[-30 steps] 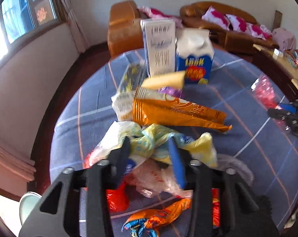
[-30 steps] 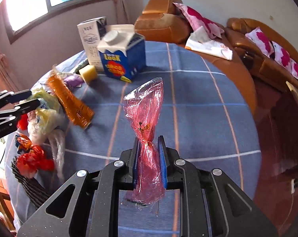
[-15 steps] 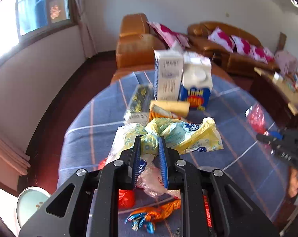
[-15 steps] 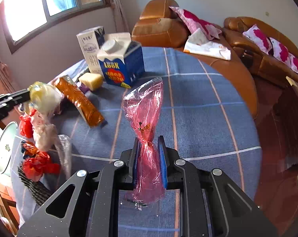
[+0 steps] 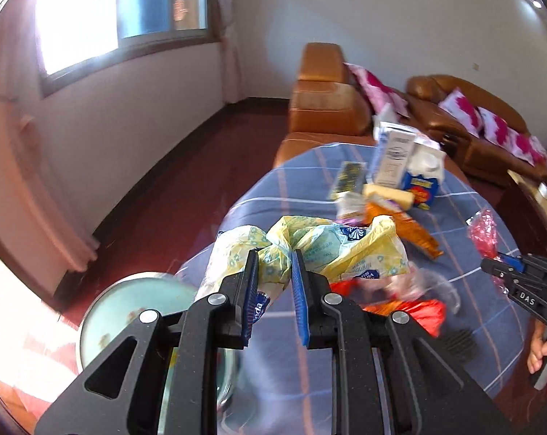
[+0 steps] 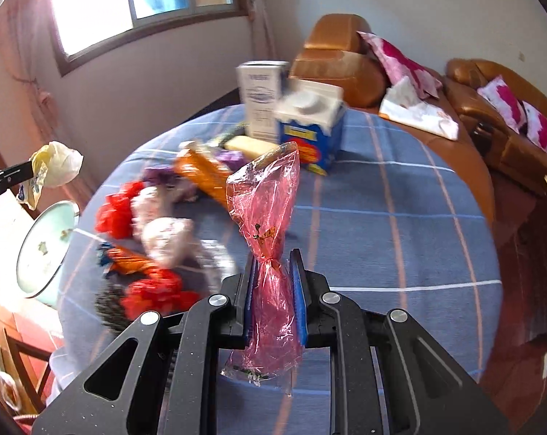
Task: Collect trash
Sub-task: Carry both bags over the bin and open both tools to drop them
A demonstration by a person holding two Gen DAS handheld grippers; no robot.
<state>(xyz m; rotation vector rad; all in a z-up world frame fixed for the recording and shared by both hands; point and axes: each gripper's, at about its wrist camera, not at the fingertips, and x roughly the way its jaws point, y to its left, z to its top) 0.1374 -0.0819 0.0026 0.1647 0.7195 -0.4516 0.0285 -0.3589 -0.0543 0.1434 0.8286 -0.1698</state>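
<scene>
**Two wrappers lifted, most litter left on table**

Lifted since a second ago: yellow wrapper (image 5: 309,250), then lying in the pile between spread jaws, now hangs off the table (image 5: 465,214) in the left gripper (image 5: 273,282), whose jaws have just been closing and now pinch the wrapper's crumpled neck. From the right wrist view it hangs out past the table edge, above the pale green bowl (image 6: 45,250) that sits below and to the left gripper's left.

Pink cellophane bag (image 6: 270,239) stays clamped at its twisted neck in the right gripper (image 6: 273,290), jaws nearly closed, bag sticking up ahead of the fingers, clear of the table.

Progress, judged: early. Two pieces in hand, none seen dropped in a bin. Left ahead of the right gripper: red wrappers (image 6: 153,297), orange snack bag (image 6: 204,174), crumpled clear plastic (image 6: 164,239), blue milk carton (image 6: 309,134), white carton (image 6: 260,98).

Pose: both grippers tilt downward and forward, raised over the table; motion blur in both views. Fingers of the person's hand (image 5: 543,353) show under the right gripper.
</scene>
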